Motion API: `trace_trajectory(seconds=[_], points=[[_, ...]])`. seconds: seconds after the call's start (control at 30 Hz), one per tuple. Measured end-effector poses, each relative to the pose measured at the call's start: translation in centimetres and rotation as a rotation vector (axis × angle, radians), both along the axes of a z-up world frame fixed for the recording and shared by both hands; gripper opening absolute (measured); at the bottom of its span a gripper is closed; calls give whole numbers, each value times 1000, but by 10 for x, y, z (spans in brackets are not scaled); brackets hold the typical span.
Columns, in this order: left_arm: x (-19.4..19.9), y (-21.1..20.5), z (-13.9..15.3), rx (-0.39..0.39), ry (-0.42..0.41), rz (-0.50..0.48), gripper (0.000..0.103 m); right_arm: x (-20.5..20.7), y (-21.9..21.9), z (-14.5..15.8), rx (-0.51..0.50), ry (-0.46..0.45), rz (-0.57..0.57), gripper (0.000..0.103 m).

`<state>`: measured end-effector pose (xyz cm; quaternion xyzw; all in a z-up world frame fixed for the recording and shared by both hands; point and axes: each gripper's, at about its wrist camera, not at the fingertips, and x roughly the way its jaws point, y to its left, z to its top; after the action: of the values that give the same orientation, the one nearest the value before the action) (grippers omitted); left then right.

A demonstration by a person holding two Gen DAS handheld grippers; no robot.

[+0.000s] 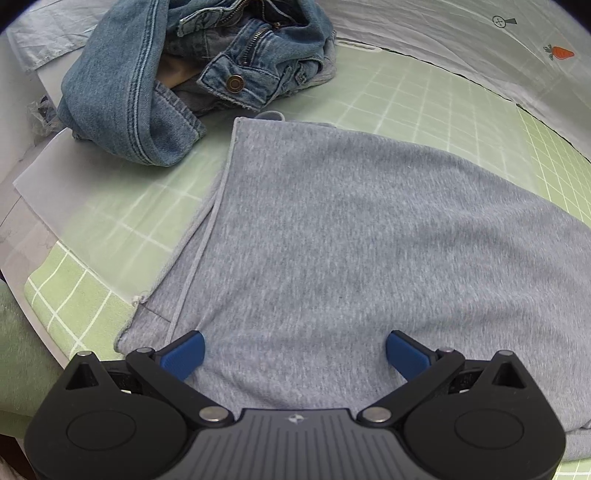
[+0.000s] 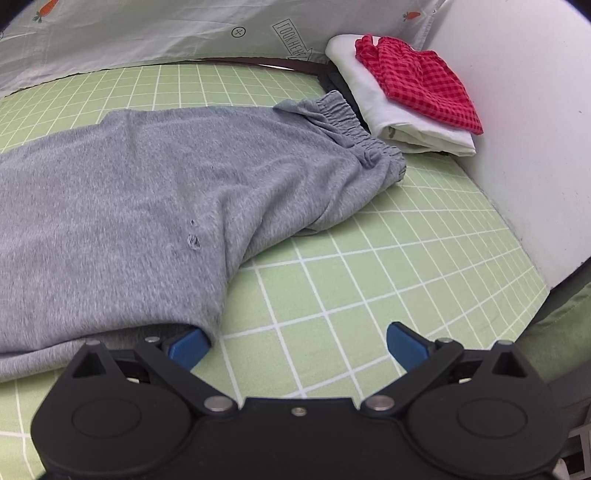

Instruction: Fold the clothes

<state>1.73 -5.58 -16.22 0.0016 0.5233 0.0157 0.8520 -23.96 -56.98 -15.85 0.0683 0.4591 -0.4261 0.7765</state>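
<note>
Grey sweatpants (image 1: 351, 240) lie flat on a green checked sheet (image 1: 424, 96), folded lengthwise. In the left wrist view my left gripper (image 1: 294, 350) hovers open over the near edge of the grey fabric, blue fingertips (image 1: 184, 352) spread wide with nothing held. From the right wrist I see the same grey sweatpants (image 2: 129, 184) with the elastic waistband (image 2: 354, 125) at the far right. My right gripper (image 2: 297, 345) is open; its left fingertip (image 2: 188, 347) sits at the hem of the fabric, the right one over bare green sheet (image 2: 369, 266).
Crumpled blue jeans (image 1: 177, 70) lie beyond the sweatpants at the far left. A folded white cloth (image 2: 399, 114) with a red checked garment (image 2: 417, 77) on top sits at the far right, beside a white wall (image 2: 524, 129). A white printed fabric (image 2: 147, 33) hangs behind.
</note>
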Motion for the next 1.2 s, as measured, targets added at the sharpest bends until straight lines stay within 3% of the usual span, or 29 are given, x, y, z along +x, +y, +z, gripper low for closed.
trace_trajectory(seconds=[0.23,0.33,0.6,0.77,0.83,0.93,1.03,1.2], points=[[-5,8,1,17,-29,-80,103,-7,27,0,61,-53,-19,102],[-6,21,3,0,-29,-60,103,-2,40,5,72,-99,-3,102],[-4,46,6,-10,-33,-32,103,44,67,21,55,-228,145,102],[-10,50,6,-17,-35,-25,103,67,68,6,181,-283,157,102],[-13,54,7,-15,-41,-25,103,69,68,-6,240,-273,131,102],[-18,61,8,13,-58,3,103,66,79,-15,203,-222,145,103],[-21,71,11,19,-76,40,103,60,82,-16,208,-231,134,103],[-19,74,9,4,-86,20,103,61,82,-16,206,-219,124,103]])
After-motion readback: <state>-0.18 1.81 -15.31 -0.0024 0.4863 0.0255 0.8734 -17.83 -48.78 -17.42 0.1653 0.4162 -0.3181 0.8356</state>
